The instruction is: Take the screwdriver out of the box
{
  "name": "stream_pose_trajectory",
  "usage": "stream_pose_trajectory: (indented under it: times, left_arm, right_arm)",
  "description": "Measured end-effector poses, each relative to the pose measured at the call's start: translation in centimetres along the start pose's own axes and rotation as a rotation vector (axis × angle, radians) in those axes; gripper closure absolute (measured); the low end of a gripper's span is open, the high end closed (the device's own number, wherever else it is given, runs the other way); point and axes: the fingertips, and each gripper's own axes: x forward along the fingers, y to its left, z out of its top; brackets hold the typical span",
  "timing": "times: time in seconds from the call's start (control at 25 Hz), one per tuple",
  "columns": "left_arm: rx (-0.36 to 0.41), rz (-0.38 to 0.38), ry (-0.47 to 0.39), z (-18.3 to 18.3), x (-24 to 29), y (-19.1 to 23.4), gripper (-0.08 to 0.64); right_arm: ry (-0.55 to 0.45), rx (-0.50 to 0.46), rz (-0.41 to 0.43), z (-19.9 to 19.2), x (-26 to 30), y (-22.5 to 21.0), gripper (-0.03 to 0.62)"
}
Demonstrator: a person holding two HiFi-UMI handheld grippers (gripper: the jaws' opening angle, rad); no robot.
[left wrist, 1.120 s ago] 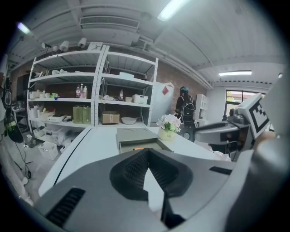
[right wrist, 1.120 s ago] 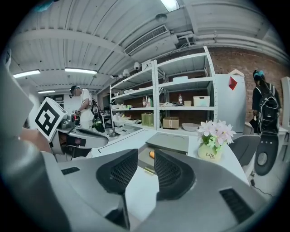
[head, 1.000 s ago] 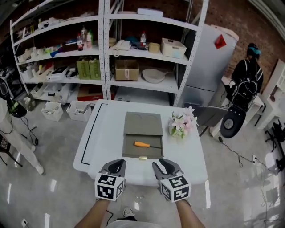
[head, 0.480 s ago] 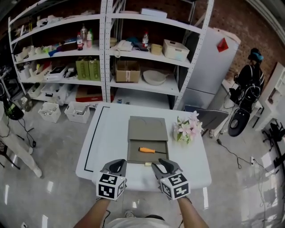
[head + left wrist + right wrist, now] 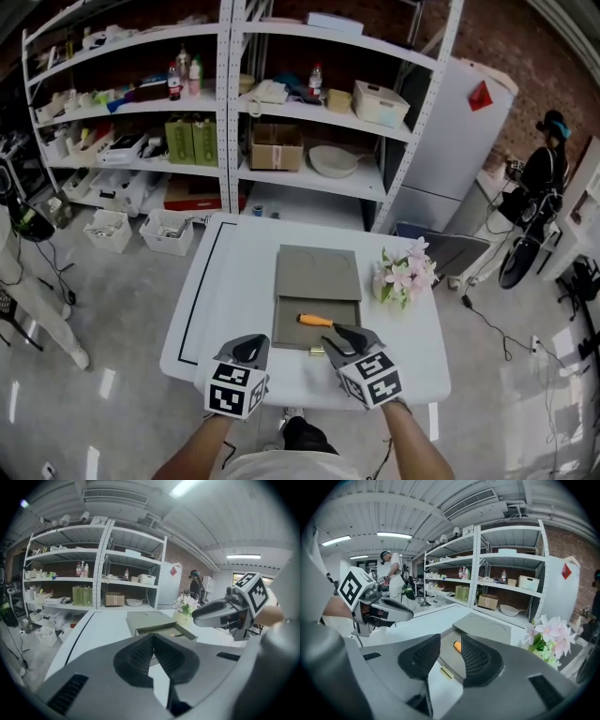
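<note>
An open grey box lies on the white table, lid folded flat behind it. Inside lies the screwdriver, orange handle to the left, dark shaft to the right. My right gripper hovers over the box's near edge just right of the handle, open; its jaws have just been opening, with nothing between them. In the right gripper view the handle shows beyond the gap of the right gripper. My left gripper stays shut over the table's front left of the box, as the left gripper shows in its own view.
A pot of pink flowers stands right of the box. A brass latch sits on the box's front. Shelving and a fridge stand behind the table. A person is at the far right.
Both grippers have moved forward towards the box. The right one has reached its near edge, rolled a little, and its jaws stand wider. The table sits closer in view.
</note>
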Motion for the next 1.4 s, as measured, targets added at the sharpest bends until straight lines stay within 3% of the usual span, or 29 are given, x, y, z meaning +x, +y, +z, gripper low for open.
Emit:
stream_pose_trajectory:
  times: [0.68, 1.4]
  left_arm:
    - [-0.032, 0.033, 0.078, 0.5, 8.6, 3.2, 0.554]
    - [-0.093, 0.091, 0.13, -0.2, 12.9, 6.8, 0.554]
  right_arm:
    - [0.239, -0.196, 0.286, -3.4, 8.7, -2.4, 0.422]
    - [0.437, -0.314, 0.457, -7.7, 14.4, -3.0, 0.405]
